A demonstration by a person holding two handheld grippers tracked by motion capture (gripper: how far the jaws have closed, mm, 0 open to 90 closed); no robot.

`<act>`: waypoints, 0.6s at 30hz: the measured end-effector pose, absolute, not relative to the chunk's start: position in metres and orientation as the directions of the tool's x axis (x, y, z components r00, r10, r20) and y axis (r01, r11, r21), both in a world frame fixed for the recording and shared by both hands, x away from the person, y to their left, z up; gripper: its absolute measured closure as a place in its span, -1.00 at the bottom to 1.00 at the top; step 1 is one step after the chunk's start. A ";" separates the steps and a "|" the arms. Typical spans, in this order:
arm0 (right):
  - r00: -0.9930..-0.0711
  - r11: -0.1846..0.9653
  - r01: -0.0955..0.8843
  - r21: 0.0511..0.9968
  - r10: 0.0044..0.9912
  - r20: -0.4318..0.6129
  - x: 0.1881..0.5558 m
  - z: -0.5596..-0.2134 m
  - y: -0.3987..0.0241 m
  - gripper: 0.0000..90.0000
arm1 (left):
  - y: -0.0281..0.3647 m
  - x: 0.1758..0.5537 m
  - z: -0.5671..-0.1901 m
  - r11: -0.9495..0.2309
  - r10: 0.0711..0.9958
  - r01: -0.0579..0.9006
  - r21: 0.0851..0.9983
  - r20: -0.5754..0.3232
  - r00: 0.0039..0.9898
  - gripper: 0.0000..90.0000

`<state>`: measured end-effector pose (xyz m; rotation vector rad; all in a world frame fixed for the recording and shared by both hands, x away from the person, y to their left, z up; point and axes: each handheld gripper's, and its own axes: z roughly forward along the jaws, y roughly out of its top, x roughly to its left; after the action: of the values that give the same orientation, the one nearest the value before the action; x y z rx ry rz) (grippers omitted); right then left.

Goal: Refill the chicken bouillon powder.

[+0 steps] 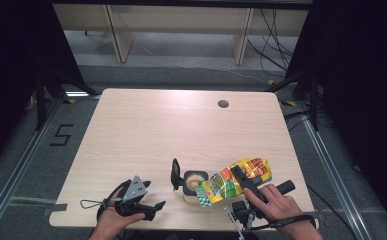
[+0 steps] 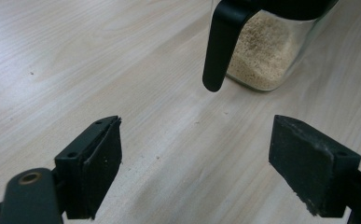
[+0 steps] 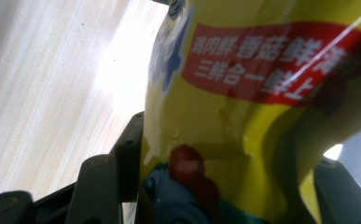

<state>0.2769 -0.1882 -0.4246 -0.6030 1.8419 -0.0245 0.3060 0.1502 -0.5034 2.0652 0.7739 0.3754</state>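
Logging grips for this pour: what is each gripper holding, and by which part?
The right gripper clamps the yellow seasoning bag across its middle, tilted over the open jar. The left gripper holds nothing, jaws open.

Looks like a lab / recording setup, not a home. Light wood table [image 1: 146, 125] w/ a cable hole [image 1: 223, 104] stands alone on grey floor [image 1: 26, 150], black curtains [image 1: 11, 60] both sides. Metal rails [image 1: 331, 165] run along the floor, a "5" [image 1: 61, 135] is taped on it, loose cables [image 1: 276, 45] trail at the back near plain wooden furniture [image 1: 181, 25]. Black stands [image 1: 43, 95] flank the table.
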 end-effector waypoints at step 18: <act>-0.271 0.902 -0.365 -0.228 -0.338 -0.901 0.276 -0.430 -0.191 0.02 | 0.151 0.306 -0.501 -0.435 0.650 0.390 0.811 -0.016 0.760 -0.63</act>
<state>0.2765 -0.1914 -0.4297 -0.5195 1.8771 0.0289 0.3056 0.1511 -0.5012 2.0798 0.7777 0.3767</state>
